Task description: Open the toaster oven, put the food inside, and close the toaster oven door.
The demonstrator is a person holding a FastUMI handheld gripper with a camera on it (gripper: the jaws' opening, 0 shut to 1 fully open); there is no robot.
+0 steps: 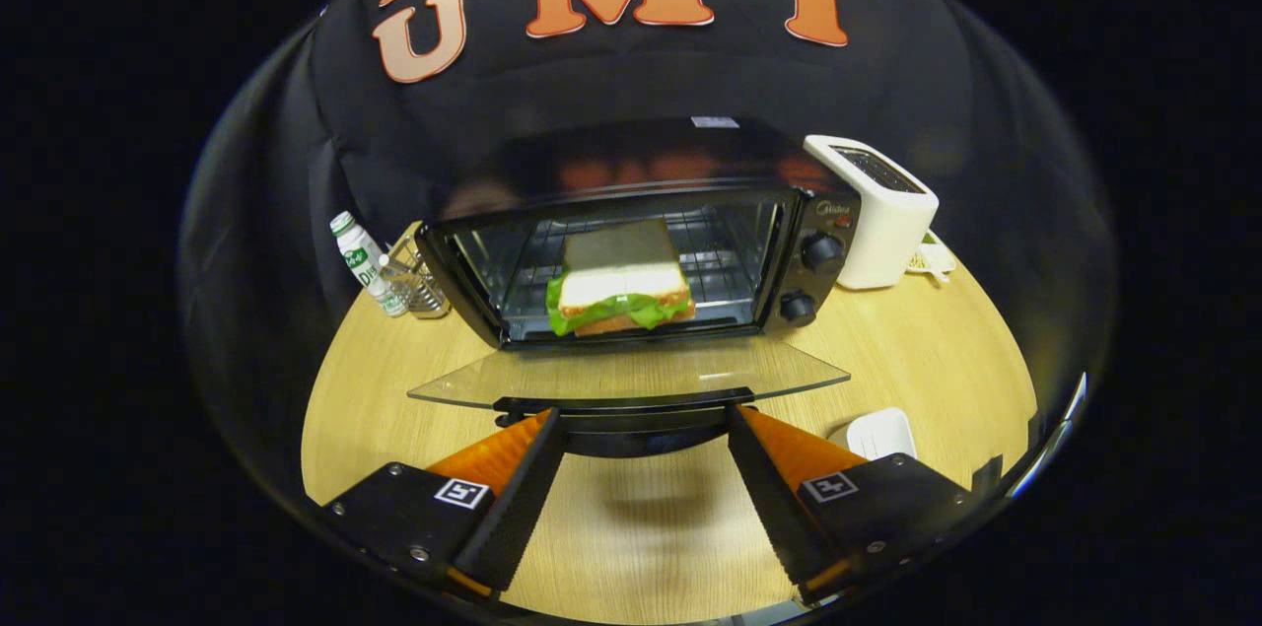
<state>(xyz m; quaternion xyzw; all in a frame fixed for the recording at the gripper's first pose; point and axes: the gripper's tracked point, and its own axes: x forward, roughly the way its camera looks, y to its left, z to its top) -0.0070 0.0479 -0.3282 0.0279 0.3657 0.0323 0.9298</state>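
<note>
Toaster oven (631, 242): door (631, 375) lay open, sandwich (619, 291) on the rack. My claw (646, 424) hung apart, empty, at the handle. Closing remained; next, lift the door.

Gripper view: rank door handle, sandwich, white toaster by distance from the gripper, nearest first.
1. Door handle: at the front edge of the open glass door, just ahead of the open fingers of the gripper.
2. Sandwich: beyond the door, on the rack inside the toaster oven.
3. White toaster: beside the oven's knob side, farther back.
</note>
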